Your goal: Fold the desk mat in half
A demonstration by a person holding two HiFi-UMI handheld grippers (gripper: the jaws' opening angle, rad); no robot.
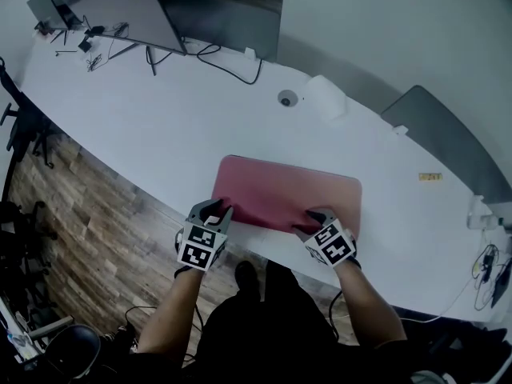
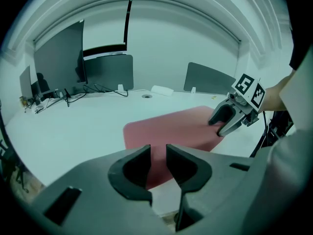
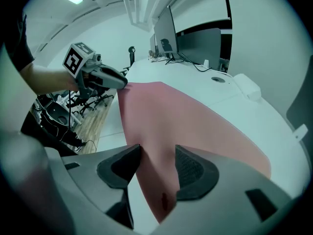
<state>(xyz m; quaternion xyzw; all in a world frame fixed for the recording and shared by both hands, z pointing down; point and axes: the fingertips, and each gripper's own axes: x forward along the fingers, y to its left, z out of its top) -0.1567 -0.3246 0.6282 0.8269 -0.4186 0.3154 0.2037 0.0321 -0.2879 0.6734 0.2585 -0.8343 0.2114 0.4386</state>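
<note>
So here's where we're at: the pink desk mat (image 1: 288,194) lies flat and unfolded on the white surface (image 1: 160,134), close to the near edge, right in front of us. One long side runs along that edge.

Our left tool (image 1: 214,209) is at the mat's near-left corner, hanging partly over the rim of the surface with the wood floor (image 1: 72,222) below it. In the left gripper view its jaws (image 2: 158,151) sit only a narrow gap apart and nothing is pinched in there; we just see the mat (image 2: 171,129) through the slot. From the right gripper view the left tool's tip (image 3: 122,84) lines up with that far corner of the mat (image 3: 186,121), but we can't tell if it's actually touching.

Our right tool (image 1: 318,217) is down at the near-right corner. Its jaws (image 3: 157,153) are spread wide, released, with the mat's edge running between them and neither pad pressing on it. The left gripper view shows it too (image 2: 218,128), tips down at the mat's edge.

Further back on the surface there's a round cable grommet (image 1: 287,98), a small white block (image 1: 326,96) beside it, a big monitor (image 1: 128,14) with cables trailing off it, and a grey divider panel (image 1: 448,138) off to the right.
</note>
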